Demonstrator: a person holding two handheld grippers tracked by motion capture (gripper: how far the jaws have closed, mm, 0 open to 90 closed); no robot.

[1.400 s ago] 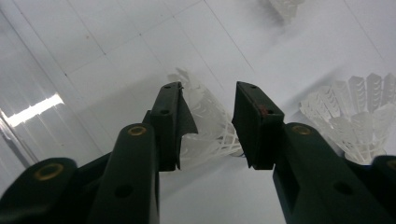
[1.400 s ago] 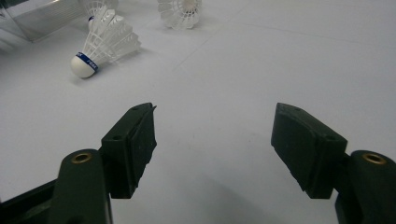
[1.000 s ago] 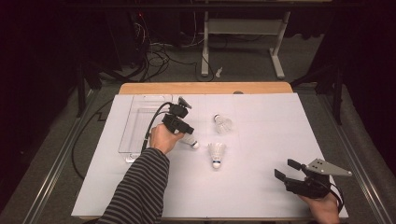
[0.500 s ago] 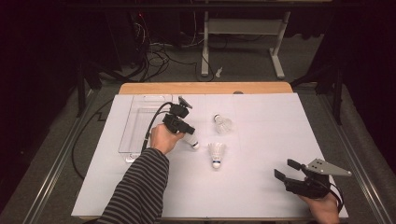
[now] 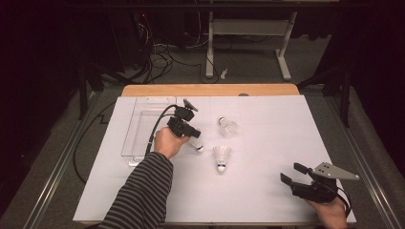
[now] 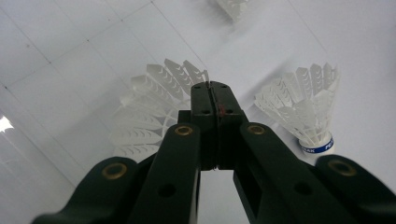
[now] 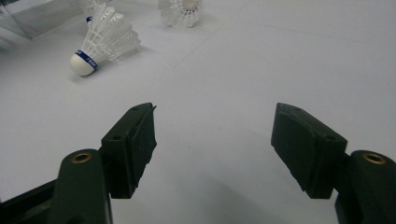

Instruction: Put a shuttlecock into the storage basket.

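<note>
**Count on the surface**

Three shuttlecocks: one (image 5: 196, 144) at the left gripper (image 5: 191, 136), one (image 5: 221, 157) lying just beside it, one (image 5: 228, 126) farther back. One clear tray (image 5: 138, 138) at the left edge. Two grippers, the other being the right gripper (image 5: 293, 174). One white surface (image 5: 267, 143).

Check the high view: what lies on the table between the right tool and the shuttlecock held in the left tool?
One loose shuttlecock, lying on the white sheet, sits between the right tool and the held shuttlecock; otherwise bare sheet.
</note>
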